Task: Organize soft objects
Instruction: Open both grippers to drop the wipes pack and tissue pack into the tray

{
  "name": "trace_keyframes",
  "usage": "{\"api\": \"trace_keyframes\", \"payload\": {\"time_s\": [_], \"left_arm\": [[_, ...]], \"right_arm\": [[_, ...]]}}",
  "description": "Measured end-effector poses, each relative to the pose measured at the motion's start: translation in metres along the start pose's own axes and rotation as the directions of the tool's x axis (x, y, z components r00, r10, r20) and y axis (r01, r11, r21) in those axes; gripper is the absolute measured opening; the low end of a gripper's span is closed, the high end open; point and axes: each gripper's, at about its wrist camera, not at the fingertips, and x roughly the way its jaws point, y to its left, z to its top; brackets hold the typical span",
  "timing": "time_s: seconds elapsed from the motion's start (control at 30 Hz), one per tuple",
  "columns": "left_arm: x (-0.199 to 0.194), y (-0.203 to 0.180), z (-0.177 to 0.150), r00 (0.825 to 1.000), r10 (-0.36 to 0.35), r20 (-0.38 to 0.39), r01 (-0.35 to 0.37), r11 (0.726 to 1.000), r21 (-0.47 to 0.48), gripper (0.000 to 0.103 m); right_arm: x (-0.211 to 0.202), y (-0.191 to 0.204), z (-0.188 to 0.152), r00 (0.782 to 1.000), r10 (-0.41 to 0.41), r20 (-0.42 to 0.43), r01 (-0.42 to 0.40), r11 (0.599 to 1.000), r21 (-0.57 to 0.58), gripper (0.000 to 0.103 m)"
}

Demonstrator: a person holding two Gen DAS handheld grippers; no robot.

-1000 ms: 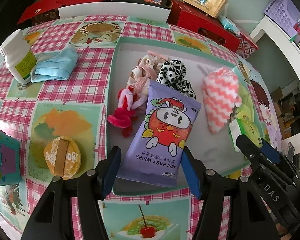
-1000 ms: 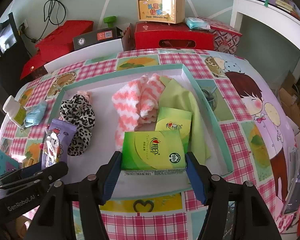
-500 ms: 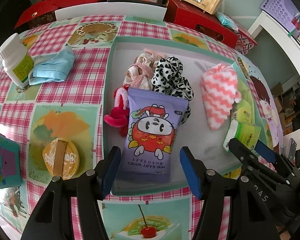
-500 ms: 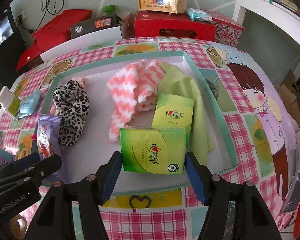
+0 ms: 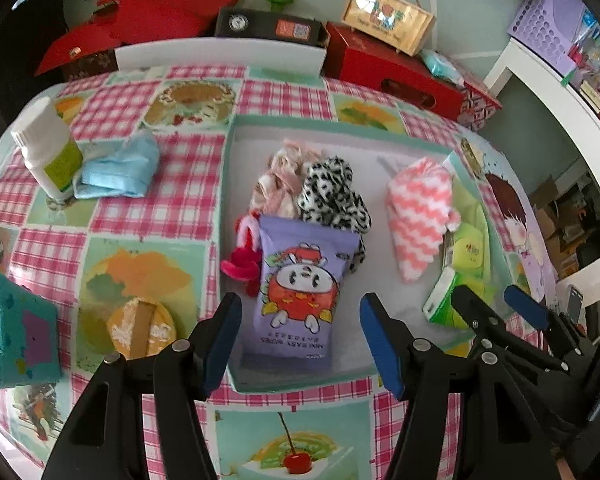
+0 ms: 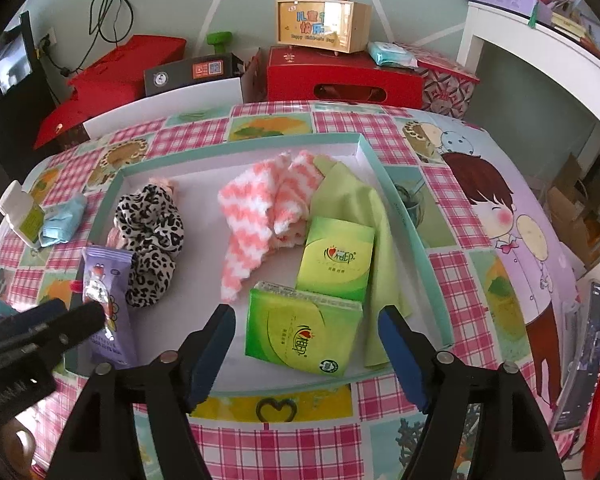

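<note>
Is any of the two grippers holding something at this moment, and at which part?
Nothing is held. The left gripper is open, its fingers clear of the purple wipes pack in the tray. The right gripper is open too, off the green tissue pack.

Left gripper (image 5: 300,332): matte black angular arms, each carrying silver round screws, ending in flat blue pads (image 5: 380,344). Right gripper (image 6: 306,344) is built alike, with black arms, silver screws and blue pads (image 6: 400,356). At 8 o'clock in the right wrist view, the left gripper's black body shows partial white lettering.
</note>
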Motion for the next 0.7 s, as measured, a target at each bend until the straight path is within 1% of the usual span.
{"api": "trace_keyframes", "payload": {"time_s": [0.1,0.2,0.4,0.43,0.47,0.5,0.53,0.63,0.67,0.7], "left_arm": [[-0.003,0.005,0.002,0.999,0.028,0.017,-0.028,1.000,-0.009,0.063],[-0.004,0.010,0.003,0.997,0.063,0.034,-0.063,0.998,-0.022,0.082],[-0.005,0.017,0.005,0.989,0.132,0.067,-0.131,0.991,-0.028,0.083],[-0.004,0.019,0.005,0.987,0.145,0.070,-0.143,0.989,-0.029,0.085],[-0.004,0.019,0.005,0.985,0.154,0.072,-0.152,0.988,-0.032,0.089],[-0.004,0.021,0.005,0.984,0.165,0.074,-0.162,0.986,-0.037,0.096],[-0.004,0.022,0.005,0.982,0.170,0.078,-0.167,0.985,-0.042,0.097],[-0.006,0.026,0.005,0.979,0.183,0.096,-0.176,0.982,-0.068,0.098],[-0.007,0.027,0.005,0.977,0.188,0.103,-0.181,0.981,-0.077,0.098],[-0.007,0.030,0.005,0.974,0.199,0.110,-0.190,0.978,-0.086,0.099]], "right_arm": [[0.001,0.001,0.000,1.000,-0.001,-0.001,0.001,1.000,-0.003,0.077],[0.001,0.001,-0.001,1.000,-0.002,-0.004,0.002,1.000,-0.005,0.077],[0.003,0.002,-0.002,1.000,-0.001,-0.014,0.001,1.000,-0.006,0.081],[0.003,0.002,-0.002,1.000,-0.001,-0.014,0.001,1.000,-0.006,0.081],[0.003,0.002,-0.002,1.000,-0.002,-0.014,0.002,1.000,-0.006,0.083],[0.003,0.002,-0.002,1.000,-0.005,-0.014,0.005,1.000,-0.006,0.088],[0.003,0.002,-0.002,1.000,-0.008,-0.013,0.007,1.000,-0.006,0.090],[0.003,0.001,-0.002,1.000,-0.018,-0.013,0.018,1.000,-0.004,0.091],[0.003,0.001,-0.002,1.000,-0.023,-0.013,0.023,1.000,-0.001,0.094],[0.004,0.000,-0.001,0.999,-0.030,-0.013,0.030,1.000,0.004,0.103]]}}
